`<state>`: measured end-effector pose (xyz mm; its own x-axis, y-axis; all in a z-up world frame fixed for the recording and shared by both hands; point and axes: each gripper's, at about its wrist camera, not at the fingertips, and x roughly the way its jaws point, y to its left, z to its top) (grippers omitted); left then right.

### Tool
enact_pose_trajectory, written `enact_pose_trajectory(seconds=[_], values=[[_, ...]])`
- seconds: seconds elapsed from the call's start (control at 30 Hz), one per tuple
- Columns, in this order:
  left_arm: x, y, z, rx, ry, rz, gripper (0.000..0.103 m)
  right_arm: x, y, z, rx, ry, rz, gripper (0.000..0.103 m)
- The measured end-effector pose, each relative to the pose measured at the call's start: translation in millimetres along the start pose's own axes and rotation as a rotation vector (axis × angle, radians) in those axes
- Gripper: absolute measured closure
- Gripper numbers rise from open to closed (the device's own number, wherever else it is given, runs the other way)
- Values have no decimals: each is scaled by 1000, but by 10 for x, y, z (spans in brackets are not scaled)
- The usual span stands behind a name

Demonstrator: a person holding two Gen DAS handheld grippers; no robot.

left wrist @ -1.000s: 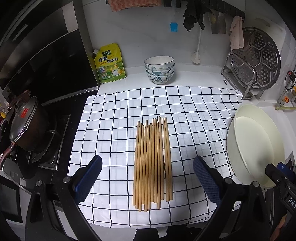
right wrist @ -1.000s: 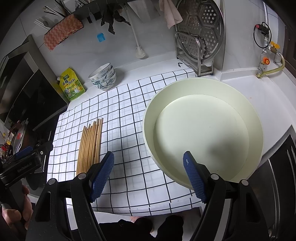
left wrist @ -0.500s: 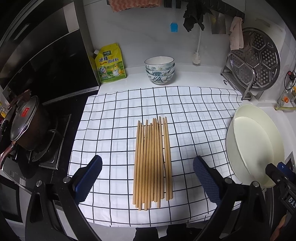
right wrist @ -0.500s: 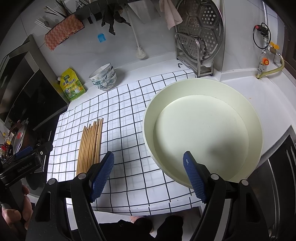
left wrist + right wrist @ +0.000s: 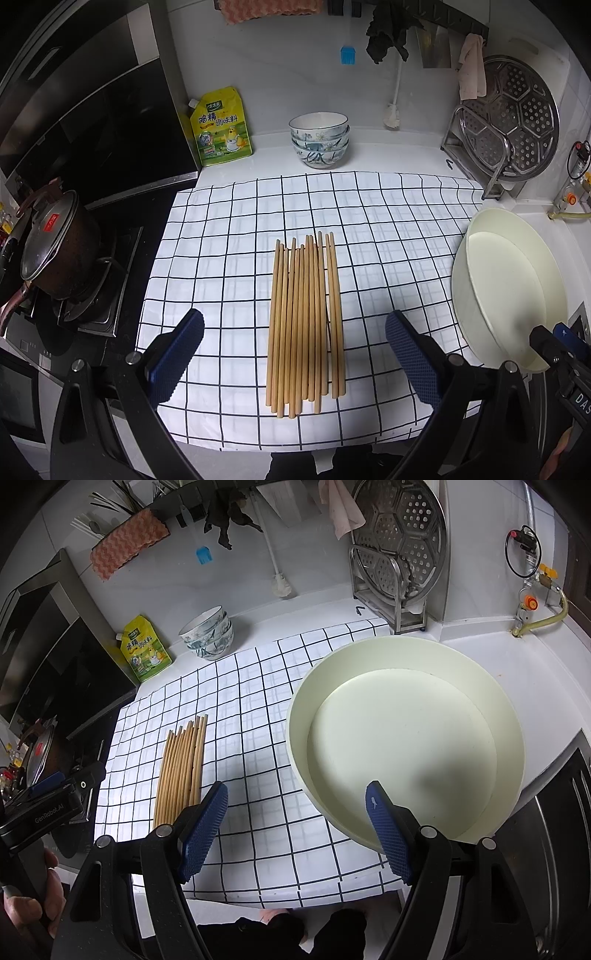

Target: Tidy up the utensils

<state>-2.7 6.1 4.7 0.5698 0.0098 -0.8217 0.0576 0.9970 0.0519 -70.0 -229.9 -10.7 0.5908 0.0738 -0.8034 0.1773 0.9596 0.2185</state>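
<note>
White kitchen tabletop (image 5: 388, 155) runs ahead of me, spread with a checked cloth (image 5: 388, 221), a stove and lidded pot (image 5: 55, 251) off at nine o'clock in my left view. On the cloth lies the bundle of wooden chopsticks (image 5: 304, 317), side by side, their length running from six toward twelve o'clock, near ends ragged, a few overlapping. My left gripper (image 5: 295, 354) hangs above their near ends, fingers spread wide and holding nothing, one pad on each side of the bundle and clear of it. My right gripper (image 5: 297, 830) is likewise spread and empty, over the near edge of the large cream basin (image 5: 509, 716) that sits at three o'clock of the chopsticks, well apart from them.

I judge the sticks light, stiff and smooth, so they will roll and fan out if pinched carelessly. Squeezed across the bundle they should pack together, but any lying on top may skid free. I would take hold near the middle of their length, so neither end droops, closing slowly. The cloth is soft and may wrinkle up under the pads if I go too low. Stacked bowls (image 5: 319, 140) at twelve o'clock are far enough off to ignore.
</note>
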Motion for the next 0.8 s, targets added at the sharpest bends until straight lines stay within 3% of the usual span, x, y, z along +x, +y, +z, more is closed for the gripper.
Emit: enact_pose_trajectory(seconds=[0.8], values=[[-7,17,-19,0,5,1,6,17,20,-2,1,5,4,29]])
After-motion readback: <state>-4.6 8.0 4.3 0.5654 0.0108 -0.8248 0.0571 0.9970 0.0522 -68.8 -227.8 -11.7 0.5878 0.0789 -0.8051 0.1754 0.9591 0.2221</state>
